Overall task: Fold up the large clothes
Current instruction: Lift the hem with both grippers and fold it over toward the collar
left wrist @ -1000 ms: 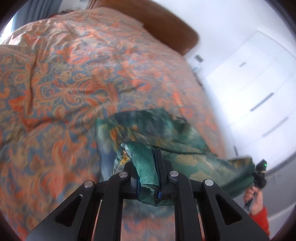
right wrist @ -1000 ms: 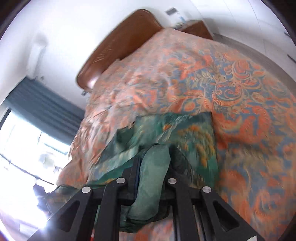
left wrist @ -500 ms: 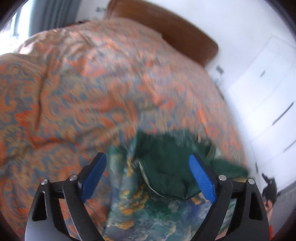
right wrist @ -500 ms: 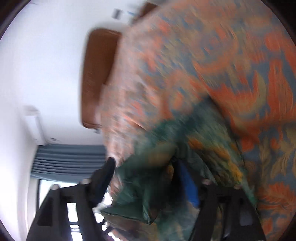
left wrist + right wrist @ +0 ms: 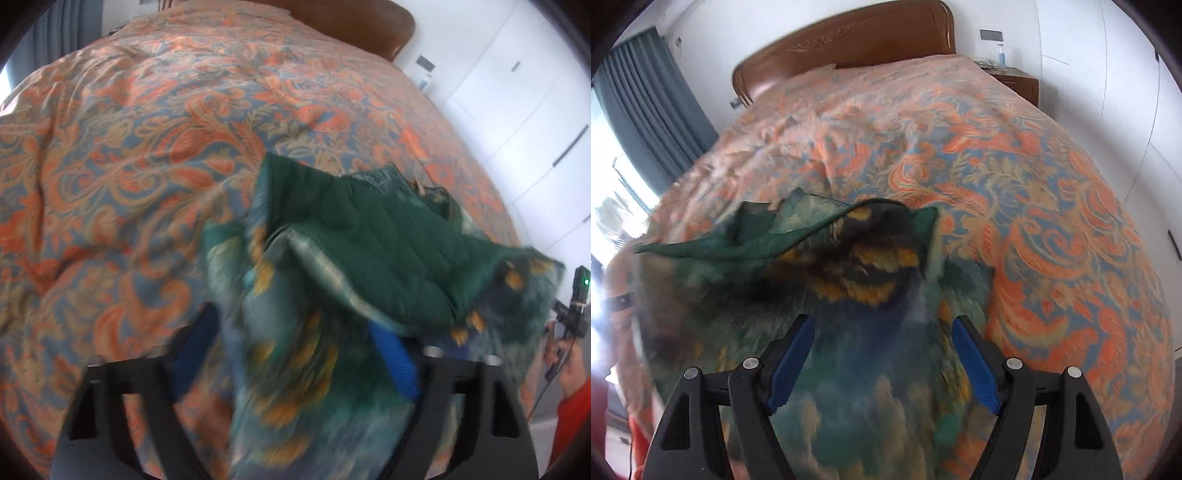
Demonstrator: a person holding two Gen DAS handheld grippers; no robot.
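A large green garment (image 5: 369,236) with a quilted lining and a gold feather print lies bunched on the orange and blue bedspread (image 5: 129,147). My left gripper (image 5: 295,358) hangs low over its near edge. Its jaws are closing with the cloth between them, and the left pad (image 5: 192,350) still stands off the fabric. In the right wrist view the same garment (image 5: 849,266) spreads under my right gripper (image 5: 882,363). That gripper is open, its blue pads (image 5: 792,362) wide apart over the cloth and pressing on nothing. Motion blur hides the near fabric.
The bedspread (image 5: 1034,184) covers the whole bed up to a brown headboard (image 5: 849,37). A nightstand (image 5: 1015,79) and white wardrobe doors (image 5: 517,92) stand on the right, a grey curtain (image 5: 646,103) on the left. A hand (image 5: 565,354) in a red sleeve holds a black device.
Both grippers were shut on folds of the green garment and have let go. The garment has dropped onto the bed and both grippers have sunk toward it. The left jaws are narrower than just before.
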